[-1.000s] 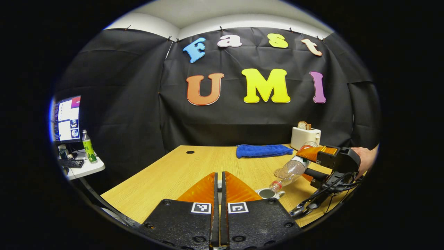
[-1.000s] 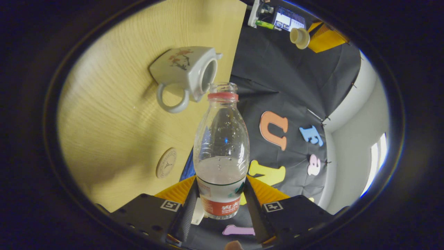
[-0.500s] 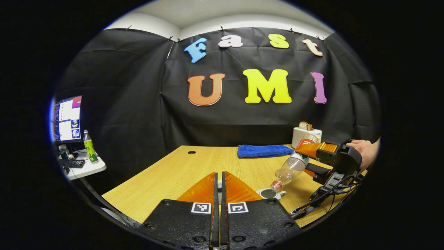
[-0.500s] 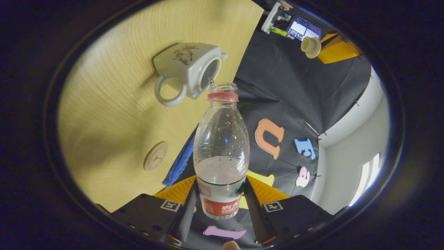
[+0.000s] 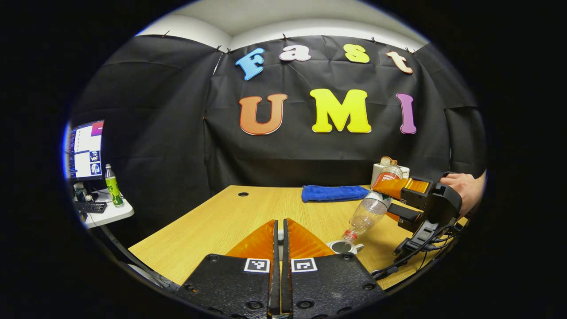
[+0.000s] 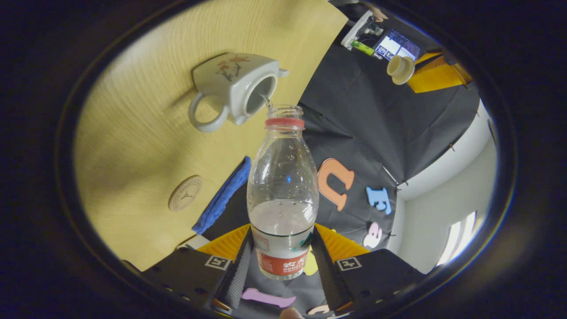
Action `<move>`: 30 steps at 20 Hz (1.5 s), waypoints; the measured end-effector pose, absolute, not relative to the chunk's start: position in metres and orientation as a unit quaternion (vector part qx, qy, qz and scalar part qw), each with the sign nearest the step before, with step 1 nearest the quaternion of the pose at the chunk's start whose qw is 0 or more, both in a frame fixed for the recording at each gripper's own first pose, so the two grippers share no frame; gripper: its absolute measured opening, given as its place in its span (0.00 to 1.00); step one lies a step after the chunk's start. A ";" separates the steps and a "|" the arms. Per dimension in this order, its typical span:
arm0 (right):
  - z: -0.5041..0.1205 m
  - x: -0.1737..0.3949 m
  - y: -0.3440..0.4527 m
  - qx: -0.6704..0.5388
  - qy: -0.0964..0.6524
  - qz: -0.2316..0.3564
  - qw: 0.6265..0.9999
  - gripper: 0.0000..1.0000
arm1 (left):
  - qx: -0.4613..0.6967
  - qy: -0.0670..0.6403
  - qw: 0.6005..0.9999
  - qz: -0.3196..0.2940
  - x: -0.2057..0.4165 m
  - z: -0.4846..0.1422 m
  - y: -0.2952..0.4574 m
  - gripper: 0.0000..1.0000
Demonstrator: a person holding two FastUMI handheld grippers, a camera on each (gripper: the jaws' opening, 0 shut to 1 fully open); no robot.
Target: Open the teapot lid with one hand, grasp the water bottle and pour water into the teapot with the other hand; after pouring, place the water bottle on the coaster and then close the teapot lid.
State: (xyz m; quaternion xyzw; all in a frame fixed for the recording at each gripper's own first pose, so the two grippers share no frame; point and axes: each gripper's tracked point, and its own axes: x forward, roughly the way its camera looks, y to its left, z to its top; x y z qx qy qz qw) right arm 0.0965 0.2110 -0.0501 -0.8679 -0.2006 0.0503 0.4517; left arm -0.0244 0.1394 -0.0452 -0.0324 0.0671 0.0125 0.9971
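My right gripper point(image 6: 282, 254) was clamped on the water bottle point(image 6: 282, 195), both fingers pressing its labelled base. In the right gripper view the bottle's open neck pointed at twelve o'clock, with a thin thread of water running from it into the teapot point(image 6: 234, 86), whose mouth was uncovered. The coaster point(image 6: 184, 199) lay at about nine o'clock from the bottle, with a blue towel point(image 6: 221, 197) just beside it. That view also caught the teapot lid point(image 6: 400, 69) at one o'clock, gripped by my left gripper.

The left gripper view instead showed my left gripper's point(image 5: 277, 237) fingers nearly closed, with only a sliver of the lid visible between them. At three o'clock the tilted bottle sat above the teapot on the table point(image 5: 212, 221), and a hand point(image 5: 463, 188) held my right gripper.
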 end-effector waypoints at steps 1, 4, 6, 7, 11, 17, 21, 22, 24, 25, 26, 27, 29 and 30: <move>-0.051 0.095 0.212 -0.869 -0.203 0.051 0.448 0.71 | -0.032 0.067 0.997 0.013 -0.024 -0.045 0.139 0.04; -0.053 0.094 0.210 -0.870 -0.202 0.051 0.446 0.70 | -0.032 0.067 0.997 0.013 -0.024 -0.045 0.140 0.04; -0.053 0.095 0.209 -0.871 -0.199 0.051 0.447 0.71 | -0.033 0.066 0.997 0.013 -0.024 -0.044 0.140 0.04; -0.053 0.096 0.209 -0.871 -0.197 0.051 0.448 0.71 | -0.034 0.066 0.997 0.014 -0.024 -0.045 0.141 0.04; -0.058 0.099 0.203 -0.860 -0.182 0.057 0.474 0.71 | -0.031 0.067 0.997 0.017 -0.024 -0.045 0.142 0.04; -0.083 0.097 0.180 -0.781 -0.094 0.098 0.609 0.72 | -0.039 0.055 0.998 0.020 -0.025 -0.038 0.141 0.04; -0.101 0.088 0.175 -0.663 -0.009 0.147 0.734 0.71 | -0.043 0.046 0.998 0.013 -0.024 -0.034 0.133 0.04; -0.101 0.083 0.177 -0.620 0.011 0.163 0.768 0.71 | -0.042 0.046 0.998 0.012 -0.024 -0.034 0.132 0.04; -0.100 0.075 0.183 -0.520 0.045 0.193 0.831 0.71 | -0.041 0.044 0.998 0.009 -0.023 -0.033 0.127 0.04; -0.094 0.073 0.186 -0.470 0.058 0.203 0.857 0.73 | -0.041 0.044 0.998 0.007 -0.023 -0.033 0.125 0.04; -0.087 0.071 0.189 -0.420 0.066 0.215 0.879 0.72 | -0.040 0.044 0.998 0.005 -0.022 -0.034 0.123 0.04; -0.078 0.070 0.191 -0.372 0.073 0.222 0.898 0.73 | -0.038 0.045 0.998 0.004 -0.022 -0.034 0.122 0.04; -0.059 0.069 0.190 -0.280 0.078 0.233 0.928 0.72 | -0.037 0.044 0.998 0.002 -0.021 -0.034 0.120 0.04; -0.048 0.071 0.188 -0.239 0.076 0.235 0.939 0.71 | -0.037 0.045 0.998 0.000 -0.021 -0.035 0.118 0.04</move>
